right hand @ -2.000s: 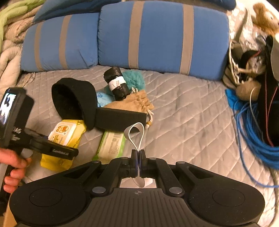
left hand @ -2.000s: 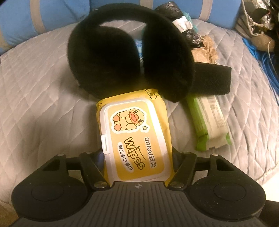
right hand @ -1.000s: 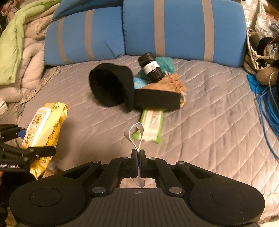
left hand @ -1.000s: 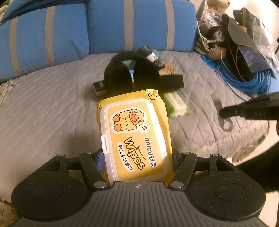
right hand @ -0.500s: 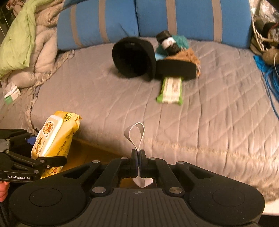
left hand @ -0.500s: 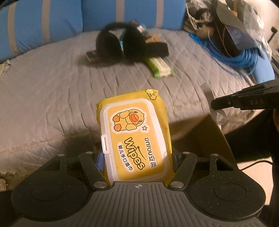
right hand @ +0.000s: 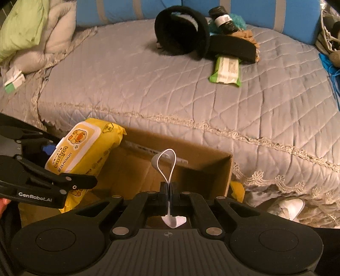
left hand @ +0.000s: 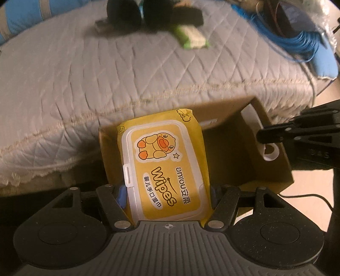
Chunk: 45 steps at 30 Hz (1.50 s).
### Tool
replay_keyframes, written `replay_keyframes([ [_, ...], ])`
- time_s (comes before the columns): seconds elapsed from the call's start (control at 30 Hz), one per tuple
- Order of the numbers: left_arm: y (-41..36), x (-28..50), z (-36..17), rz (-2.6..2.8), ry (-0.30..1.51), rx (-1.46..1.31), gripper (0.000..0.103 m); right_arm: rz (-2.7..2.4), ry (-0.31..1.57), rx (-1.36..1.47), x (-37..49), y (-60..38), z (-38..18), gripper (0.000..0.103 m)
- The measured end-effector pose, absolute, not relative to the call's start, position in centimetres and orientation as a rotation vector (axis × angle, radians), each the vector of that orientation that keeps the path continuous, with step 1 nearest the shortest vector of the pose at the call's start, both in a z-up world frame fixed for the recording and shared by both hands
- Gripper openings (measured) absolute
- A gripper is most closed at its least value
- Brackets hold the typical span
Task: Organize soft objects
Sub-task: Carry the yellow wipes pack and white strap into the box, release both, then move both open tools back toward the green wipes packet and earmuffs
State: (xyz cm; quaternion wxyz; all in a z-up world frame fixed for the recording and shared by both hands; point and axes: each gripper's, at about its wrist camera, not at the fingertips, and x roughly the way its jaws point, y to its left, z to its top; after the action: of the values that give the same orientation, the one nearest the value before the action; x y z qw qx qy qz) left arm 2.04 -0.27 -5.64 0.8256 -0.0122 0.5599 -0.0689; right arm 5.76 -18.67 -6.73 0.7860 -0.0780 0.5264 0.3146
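A bed with a grey quilted cover point(right hand: 191, 89) fills the upper part of both views, with blue pillows point(right hand: 265, 10) striped in tan along the top edge. At the bed's near edge, low in each frame, stands an open cardboard box point(right hand: 216, 176). A coil of blue cable point(left hand: 297, 42) lies at the upper right of the left wrist view.

The left gripper point(left hand: 167, 191) clamps a yellow wipes pack point(left hand: 163, 165) by its two long sides. The pack's long axis runs up the frame, tilted slightly left, with its far end over the box. Its white lid label shows a cartoon duck, the word "Wipes", "anrou" and Chinese characters. In the right wrist view, "GenRobot.AI" is printed on that gripper's arm at lower left.

The right gripper point(right hand: 169, 191) is pressed together on a thin white strap loop point(right hand: 165, 163), which stands upright above the box.

On the bed's far side lie black earmuffs point(right hand: 182, 31) and a green packet point(right hand: 226, 69), its writing too small to read.
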Motion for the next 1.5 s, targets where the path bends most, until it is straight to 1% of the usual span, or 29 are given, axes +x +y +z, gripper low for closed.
replay_keyframes([
  [0.17, -0.4, 2.3, -6.8, -0.123, 1.280, -0.006, 0.068, 0.673, 1.153, -0.181, 5.8, -18.3, -7.1, 0.004],
  [0.3, -0.4, 2.3, -7.3, -0.108, 1.319, 0.006, 0.071, 0.670, 1.161, -0.171, 6.0, -18.3, -7.2, 0.004],
  [0.4, -0.2, 2.4, -6.7, -0.098, 1.300, -0.016, 0.075, 0.673, 1.163, -0.178, 6.0, -18.1, -7.3, 0.004],
  [0.9, 0.7, 2.9, -5.5, -0.019, 1.198, -0.070, 0.075, 0.655, 1.197, -0.170, 6.5, -18.1, -7.7, 0.005],
  [0.97, 0.7, 3.0, -5.4, -0.009, 1.190, -0.063, 0.075, 0.639, 1.205, -0.185, 6.6, -18.0, -7.9, 0.019],
  [1.0, 0.7, 3.0, -5.4, -0.003, 1.189, -0.062, 0.075, 0.635, 1.206, -0.192, 6.6, -17.9, -8.0, 0.037],
  [1.03, 0.8, 3.0, -5.5, 0.001, 1.190, -0.062, 0.075, 0.630, 1.205, -0.200, 6.6, -17.9, -8.0, 0.062],
  [1.1, 0.7, 3.1, -5.5, 0.007, 1.198, -0.064, 0.075, 0.622, 1.189, -0.219, 6.6, -17.7, -7.8, 0.082],
  [1.17, 0.8, 3.2, -5.7, 0.006, 1.206, -0.061, 0.075, 0.628, 1.181, -0.223, 6.6, -17.6, -7.7, 0.089],
  [1.2, 0.7, 3.2, -5.8, 0.006, 1.210, -0.057, 0.075, 0.625, 1.181, -0.227, 6.7, -17.6, -7.8, 0.095],
  [1.23, 0.7, 3.2, -5.9, 0.007, 1.212, -0.055, 0.075, 0.617, 1.180, -0.234, 6.7, -17.5, -7.8, 0.097],
  [1.3, 0.6, 3.4, -5.9, 0.006, 1.215, -0.058, 0.075, 0.601, 1.181, -0.246, 6.8, -17.4, -7.9, 0.099],
  [1.33, 0.7, 3.4, -5.9, 0.010, 1.216, -0.064, 0.075, 0.593, 1.182, -0.251, 6.8, -17.4, -8.0, 0.102],
  [1.37, 0.8, 3.5, -5.9, 0.017, 1.217, -0.072, 0.075, 0.584, 1.181, -0.257, 6.9, -17.4, -8.1, 0.103],
  [1.5, 1.1, 3.5, -5.9, 0.040, 1.212, -0.095, 0.075, 0.561, 1.181, -0.255, 7.1, -17.6, -8.2, 0.103],
])
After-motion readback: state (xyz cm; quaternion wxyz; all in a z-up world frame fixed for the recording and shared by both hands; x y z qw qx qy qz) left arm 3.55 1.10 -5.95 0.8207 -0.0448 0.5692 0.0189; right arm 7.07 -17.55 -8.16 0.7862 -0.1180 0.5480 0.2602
